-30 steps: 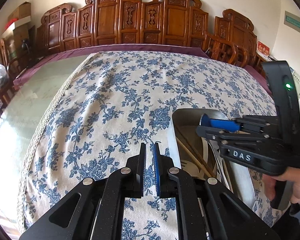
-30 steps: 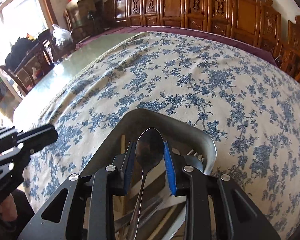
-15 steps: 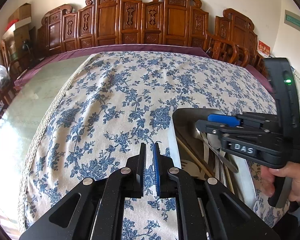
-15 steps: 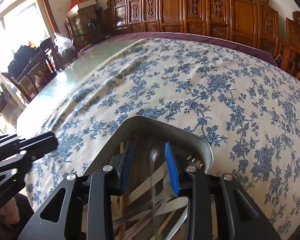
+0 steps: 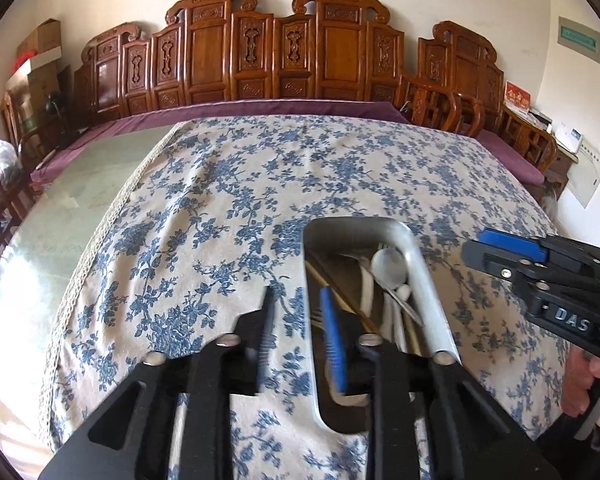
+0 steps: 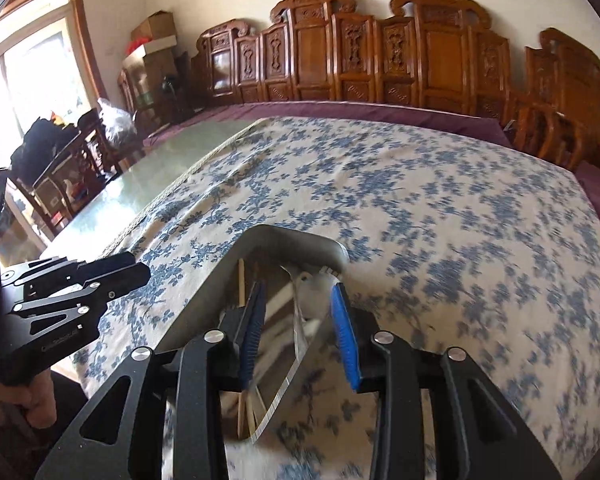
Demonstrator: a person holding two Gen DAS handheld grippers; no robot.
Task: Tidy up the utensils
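left claw (image 5: 296, 320): jaws just opened, part-open, empty, astride near-left rim of metal tray (image 5: 424, 280) | tray: on floral tablecloth (image 5: 220, 208), holds spoon (image 5: 388, 266), chopsticks, fork | right claw (image 6: 298, 332): jaws just widened, empty, over tray | risk: a claw may clip the rim, tipping utensils | room: cloth bare left and beyond; tray near table's front edge

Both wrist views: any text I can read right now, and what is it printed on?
"DAS": white letters on the right gripper body.
Green wall sign: too small to read.
Red card on the side cabinet: unreadable.
Marking on the left gripper body: too blurred.
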